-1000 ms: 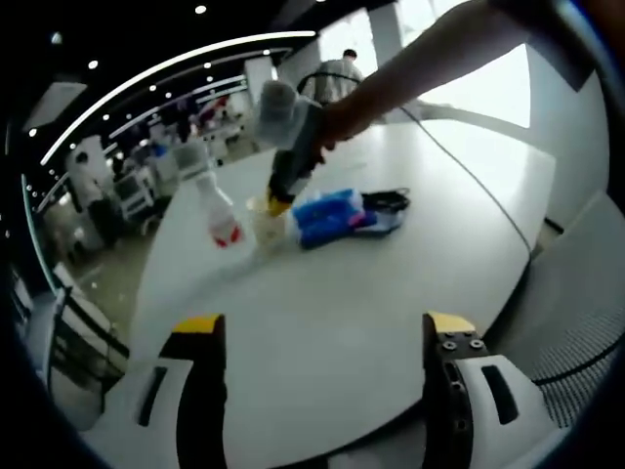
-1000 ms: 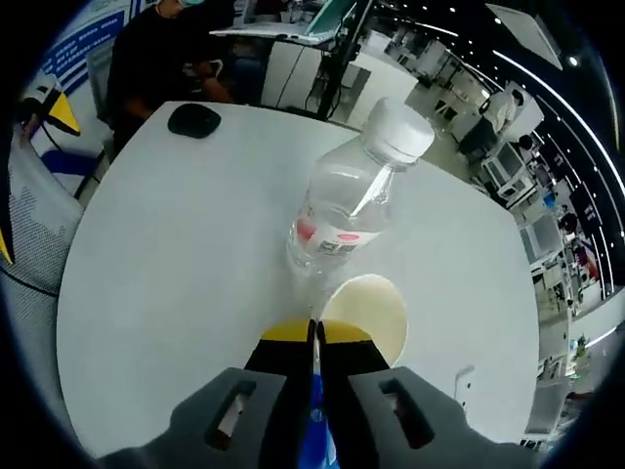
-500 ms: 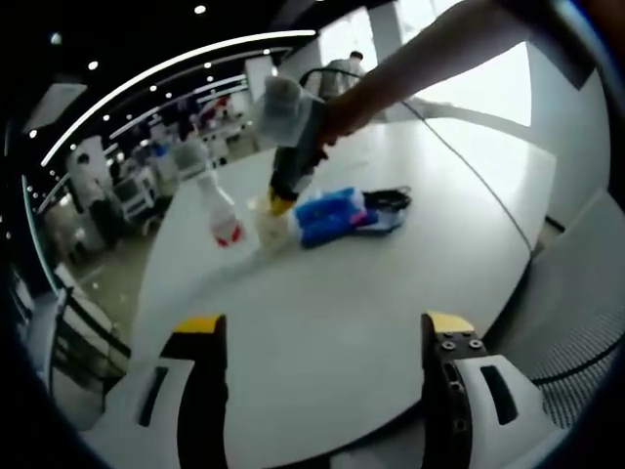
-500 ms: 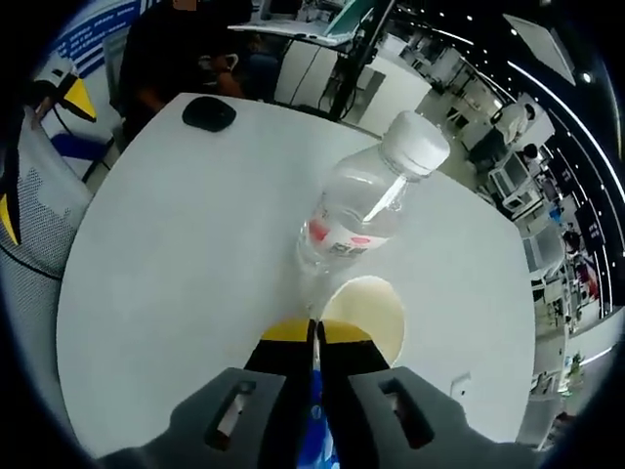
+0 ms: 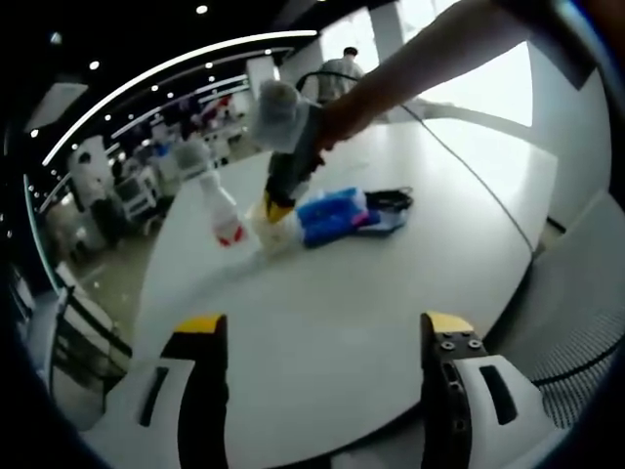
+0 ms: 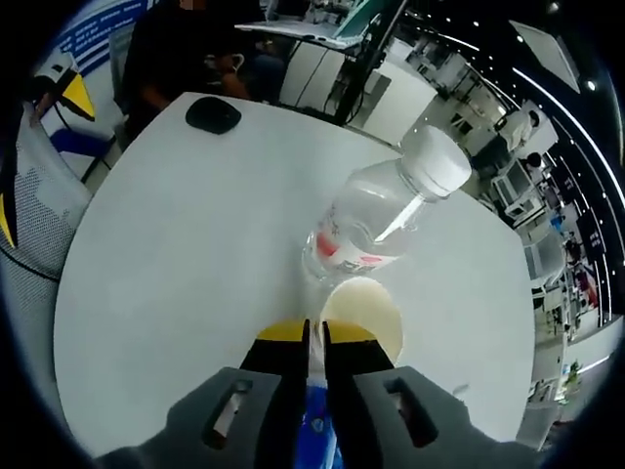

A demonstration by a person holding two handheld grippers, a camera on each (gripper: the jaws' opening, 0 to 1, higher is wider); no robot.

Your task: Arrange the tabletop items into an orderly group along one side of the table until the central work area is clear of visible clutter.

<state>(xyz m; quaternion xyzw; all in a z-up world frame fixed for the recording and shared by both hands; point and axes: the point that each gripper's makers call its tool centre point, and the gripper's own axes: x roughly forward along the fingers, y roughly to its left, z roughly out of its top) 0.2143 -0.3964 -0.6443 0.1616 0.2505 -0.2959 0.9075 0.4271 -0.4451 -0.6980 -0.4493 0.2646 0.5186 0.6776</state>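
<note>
Clear water bottle [image 6: 376, 217], white cap, red label, tilted beside cream cup [image 6: 359, 309].

The desk [image 6: 176, 244] has a smooth, matt white top with only a soft shine where the light falls. The bottle [image 6: 376, 220] is of clear, glossy plastic with a matt white cap and a paper-like label in red and white. The cup [image 6: 361, 308] looks like cream paper, matt inside. The blue pack [image 5: 330, 215] seems a shiny plastic wrap. The right gripper [image 6: 313, 337] has matt grey plastic bodies with yellow tips.
</note>
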